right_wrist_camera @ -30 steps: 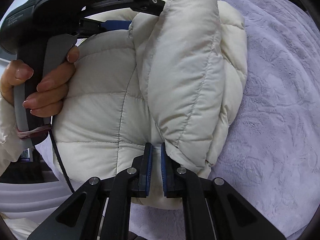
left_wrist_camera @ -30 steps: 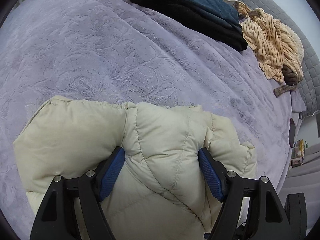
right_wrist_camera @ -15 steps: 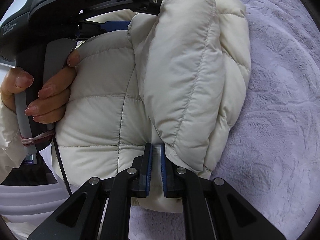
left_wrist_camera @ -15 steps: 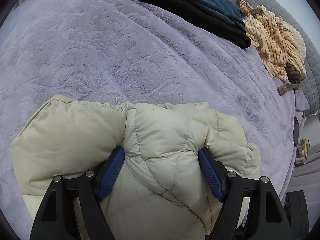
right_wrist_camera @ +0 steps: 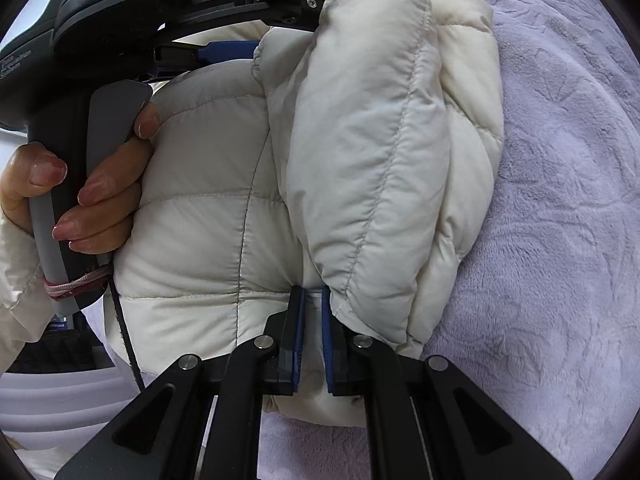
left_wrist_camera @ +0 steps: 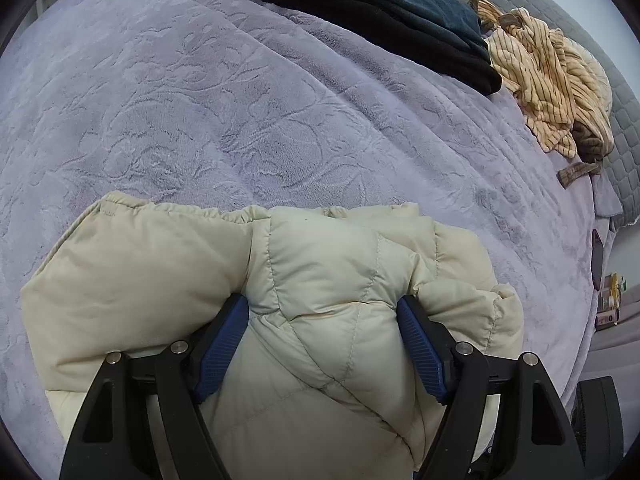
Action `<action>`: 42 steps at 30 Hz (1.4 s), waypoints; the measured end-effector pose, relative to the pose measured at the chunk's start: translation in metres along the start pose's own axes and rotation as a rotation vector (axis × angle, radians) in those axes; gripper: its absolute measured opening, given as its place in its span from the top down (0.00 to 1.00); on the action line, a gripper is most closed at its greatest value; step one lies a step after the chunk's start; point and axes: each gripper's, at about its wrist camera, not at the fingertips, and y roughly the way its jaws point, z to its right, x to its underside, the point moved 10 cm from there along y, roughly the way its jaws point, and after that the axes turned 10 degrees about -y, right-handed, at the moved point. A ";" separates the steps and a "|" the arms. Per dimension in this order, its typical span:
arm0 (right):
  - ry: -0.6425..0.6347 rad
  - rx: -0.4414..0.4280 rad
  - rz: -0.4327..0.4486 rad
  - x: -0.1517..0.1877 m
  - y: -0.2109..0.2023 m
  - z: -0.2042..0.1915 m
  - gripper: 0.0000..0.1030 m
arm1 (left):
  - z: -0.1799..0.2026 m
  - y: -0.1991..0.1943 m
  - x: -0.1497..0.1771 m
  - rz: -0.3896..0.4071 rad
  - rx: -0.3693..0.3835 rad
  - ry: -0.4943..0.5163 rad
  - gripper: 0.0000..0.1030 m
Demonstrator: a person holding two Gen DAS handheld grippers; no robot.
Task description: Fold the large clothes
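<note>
A cream quilted puffer jacket (left_wrist_camera: 328, 280) lies bunched on the lilac bedspread (left_wrist_camera: 240, 100). My left gripper (left_wrist_camera: 322, 344) stands with its blue pads wide apart around a thick fold of the jacket, pressing into its sides. In the right wrist view the jacket (right_wrist_camera: 380, 152) is folded into a bulky roll. My right gripper (right_wrist_camera: 312, 336) is shut on a thin edge of the jacket at its near end. The left gripper's body and the hand holding it (right_wrist_camera: 92, 192) show at the left of that view.
A folded stack of dark jeans and black garments (left_wrist_camera: 384, 20) lies at the far side of the bed. A crumpled orange striped garment (left_wrist_camera: 548, 76) lies to its right, by the grey quilted headboard (left_wrist_camera: 616, 92). The bed's edge runs down the right side.
Both grippers have moved the jacket slightly forward over the bed. The roll looks closer in the right wrist view. The grips have not changed.
</note>
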 end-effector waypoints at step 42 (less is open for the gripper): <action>0.110 0.126 -0.078 -0.023 -0.050 -0.027 0.88 | -0.090 -0.168 0.153 -0.047 -0.220 -0.268 0.24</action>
